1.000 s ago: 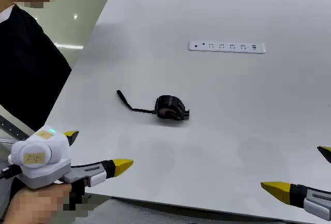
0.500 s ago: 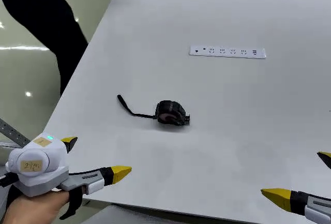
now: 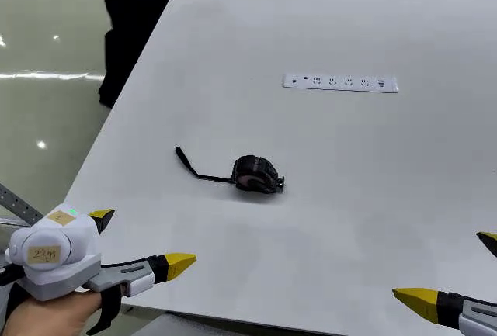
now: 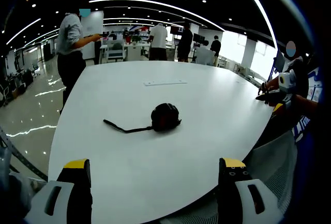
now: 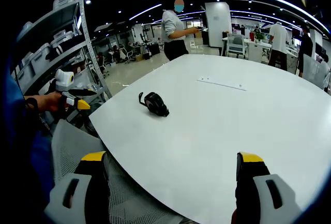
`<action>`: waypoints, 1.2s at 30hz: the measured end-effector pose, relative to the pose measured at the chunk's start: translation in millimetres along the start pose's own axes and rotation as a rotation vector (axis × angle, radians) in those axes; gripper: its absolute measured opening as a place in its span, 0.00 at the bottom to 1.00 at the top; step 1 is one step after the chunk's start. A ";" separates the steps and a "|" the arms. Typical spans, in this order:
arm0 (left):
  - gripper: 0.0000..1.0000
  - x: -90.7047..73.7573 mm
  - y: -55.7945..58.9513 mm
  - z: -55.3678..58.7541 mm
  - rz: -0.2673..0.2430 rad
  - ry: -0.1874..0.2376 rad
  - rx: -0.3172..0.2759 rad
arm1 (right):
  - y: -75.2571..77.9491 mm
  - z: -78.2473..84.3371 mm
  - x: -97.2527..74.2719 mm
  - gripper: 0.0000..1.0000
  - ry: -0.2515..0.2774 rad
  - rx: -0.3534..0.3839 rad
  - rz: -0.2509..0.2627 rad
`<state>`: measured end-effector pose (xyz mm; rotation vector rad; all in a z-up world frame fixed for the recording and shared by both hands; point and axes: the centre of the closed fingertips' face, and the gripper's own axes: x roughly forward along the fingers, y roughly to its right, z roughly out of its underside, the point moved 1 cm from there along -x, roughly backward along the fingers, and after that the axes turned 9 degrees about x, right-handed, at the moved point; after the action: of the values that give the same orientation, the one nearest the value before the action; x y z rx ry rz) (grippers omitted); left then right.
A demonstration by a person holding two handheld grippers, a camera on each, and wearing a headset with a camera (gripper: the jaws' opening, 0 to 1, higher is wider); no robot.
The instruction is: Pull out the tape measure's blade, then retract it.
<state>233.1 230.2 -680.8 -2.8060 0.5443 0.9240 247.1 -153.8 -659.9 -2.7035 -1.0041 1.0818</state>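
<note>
**A:** Lying where, that tape measure [image 3: 256, 174]?

**B:** On the table [image 3: 365, 196], well ahead of the left gripper [image 3: 144, 239] and forward-left of the right gripper [image 3: 446, 268], touching neither. Both grippers' yellow-tipped jaws are spread wide and hold nothing.

**A:** What does it look like?

**B:** It has a rounded black case with a dark reddish face, and the blade is retracted. A thin black strap [image 3: 190, 167] trails flat from it, off to the left in the left gripper view.

**A:** And the surface?

**B:** Smooth matte white, with a curved edge nearest the grippers. A flat white power strip [image 3: 340, 82] lies well beyond the tape measure. Around the table there is a glossy floor, ceiling light strips, and people [image 4: 72, 43] standing past the far edge.
</note>
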 end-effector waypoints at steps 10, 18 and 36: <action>1.00 -1.4 -0.6 1.8 -0.001 -0.003 0.003 | 0.3 0.1 0.6 1.00 -0.005 -0.010 0.000; 1.00 0.7 -2.0 2.0 0.000 -0.001 0.003 | 1.2 0.2 3.6 0.99 -0.012 -0.017 -0.003; 1.00 5.7 -1.1 1.3 0.007 -0.001 0.009 | 3.6 0.7 4.7 0.98 -0.020 -0.025 0.001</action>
<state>237.1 229.9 -685.2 -2.7970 0.5568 0.9217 251.2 -153.9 -664.2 -2.7179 -1.0268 1.1065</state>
